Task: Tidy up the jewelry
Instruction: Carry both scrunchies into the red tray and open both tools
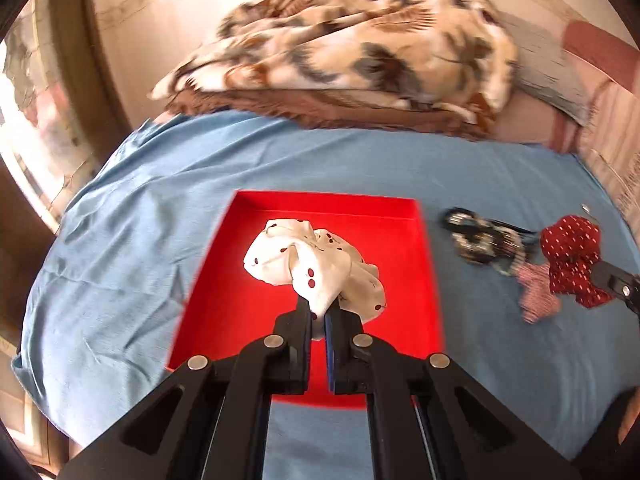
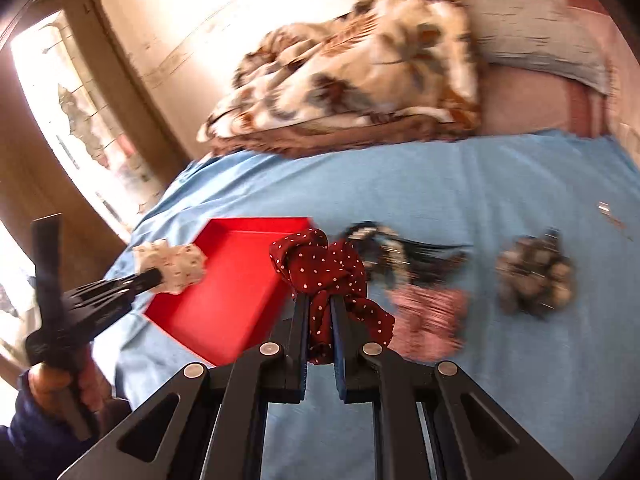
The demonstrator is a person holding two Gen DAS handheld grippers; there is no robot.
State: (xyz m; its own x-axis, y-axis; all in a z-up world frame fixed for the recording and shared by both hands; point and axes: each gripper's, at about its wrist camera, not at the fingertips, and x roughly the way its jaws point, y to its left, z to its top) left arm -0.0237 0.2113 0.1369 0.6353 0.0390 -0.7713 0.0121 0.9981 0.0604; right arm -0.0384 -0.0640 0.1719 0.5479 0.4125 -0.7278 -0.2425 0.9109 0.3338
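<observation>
left gripper (image 1: pixel 318 312): jaws clamped on white scrunchie with red cherries (image 1: pixel 312 260), held above red tray (image 1: pixel 248 304). right gripper (image 2: pixel 320 320): jaws pinched on dark red white-dotted scrunchie (image 2: pixel 320 268), lifted just right of the tray. blue sheet (image 1: pixel 160 200): bears the tray, a black-and-white scrunchie (image 1: pixel 480 240), a pink checked one (image 2: pixel 432 320) and a blurred grey-brown one (image 2: pixel 536 280). patterned blanket (image 1: pixel 360 48): heaped beyond.

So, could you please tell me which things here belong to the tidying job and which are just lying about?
Part of the job:
- red tray
- white cherry-print scrunchie, held by the left gripper
- dark red dotted scrunchie, held by the right gripper
- black-and-white scrunchie
- pink scrunchie
- grey-brown scrunchie

Just lying about:
- patterned blanket
- blue sheet
- grey pillow
</observation>
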